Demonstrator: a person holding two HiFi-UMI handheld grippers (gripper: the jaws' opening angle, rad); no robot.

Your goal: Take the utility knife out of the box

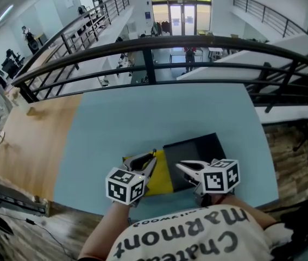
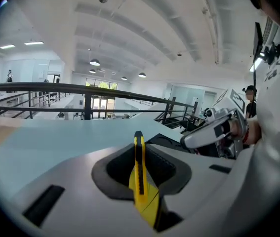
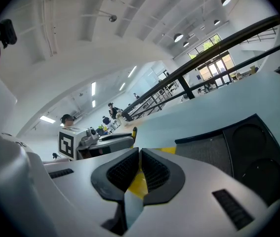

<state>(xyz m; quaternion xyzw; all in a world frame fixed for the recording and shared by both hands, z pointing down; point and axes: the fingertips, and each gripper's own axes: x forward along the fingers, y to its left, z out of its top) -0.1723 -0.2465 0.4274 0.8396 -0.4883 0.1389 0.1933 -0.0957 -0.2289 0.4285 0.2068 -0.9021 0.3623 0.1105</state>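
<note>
1. Two grippers work at the near edge of the table (image 1: 143, 113), where a black box (image 1: 200, 148) lies open with its yellow flap (image 1: 163, 181) folded out to the left.
2. Left gripper (image 2: 139, 149) is clamped on the knife (image 2: 139, 179), a slim yellow one. It stands edge-up between the pads and is held clear of the box, above the flap.
3. Right gripper (image 3: 139, 154) hovers just beside, over the seam of flap and box, its jaws together. Yellow shows under them. Whether they nip the flap is not clear.
4. Knife looks light and stiff, with a smooth plastic body that could slide or swivel in a narrow pinch.
5. Best hold appears to be across the flat sides at mid-body, as now, away from the dark blade end (image 3: 134, 130).
6. Any blade edge would be the fragile and hazardous part. None is seen extended.
</note>
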